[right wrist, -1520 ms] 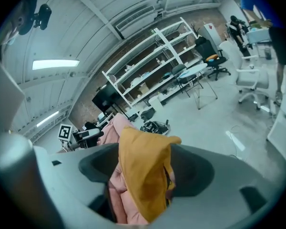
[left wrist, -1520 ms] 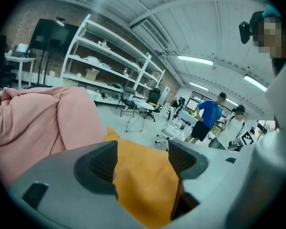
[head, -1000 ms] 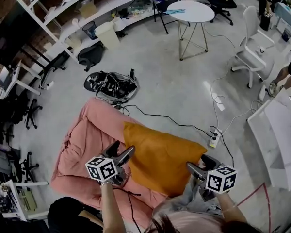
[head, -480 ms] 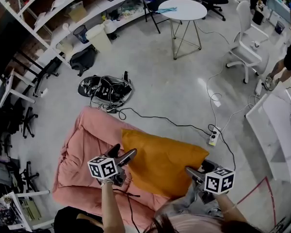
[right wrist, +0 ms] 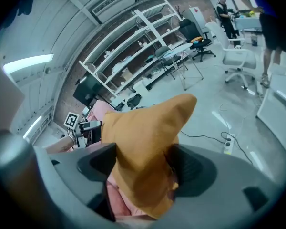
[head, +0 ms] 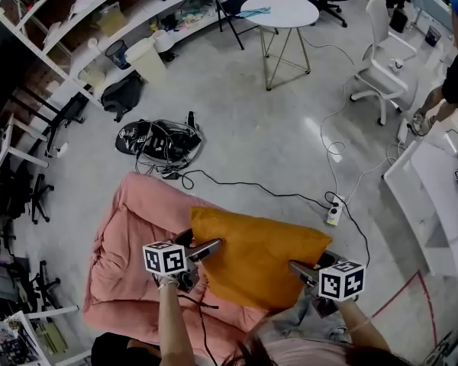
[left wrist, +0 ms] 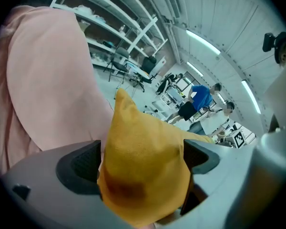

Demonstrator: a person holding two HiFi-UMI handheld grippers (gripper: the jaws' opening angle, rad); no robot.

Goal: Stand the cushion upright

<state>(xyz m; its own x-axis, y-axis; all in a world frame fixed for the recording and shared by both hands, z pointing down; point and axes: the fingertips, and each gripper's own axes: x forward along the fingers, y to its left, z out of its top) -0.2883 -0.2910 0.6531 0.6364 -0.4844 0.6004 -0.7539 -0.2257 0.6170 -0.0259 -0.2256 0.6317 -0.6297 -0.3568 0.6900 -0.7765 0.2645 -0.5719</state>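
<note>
Both grippers sit lower than a second ago, down at the near edge of the cushion (head: 259, 254). The left jaws have just been opening, with the cushion's corner between them.

- Left gripper (head: 201, 246): jaws wide apart. The orange corner fills the gap, but the fabric is not visibly pinched.
- Right gripper (head: 301, 269): jaws closed on the opposite near corner, and the fabric bunches between the pads.
- Cushion lies flat and slightly askew on the pink floor pad (head: 130, 235). Its far corner overhangs toward the bare floor.

Risks, as I judge them:
- Only one side is held. If the lift starts now, the cushion probably pivots on the right corner and flops over.
- The left jaws may close on cover cloth alone. The cover would stretch, the filling would sag and the corner could slide out.
- The pad underneath is soft and uneven. Once stood up, the cushion may tip back, or roll off toward the cable (head: 244, 189) and power strip (head: 334, 213).

Writing:
- Marker cube (head: 166, 258) on each gripper carries black-and-white square patterns, no letters.
- Black bag (head: 162, 137) has white print, too small to read.
- No brand or label shows on the cushion.
</note>
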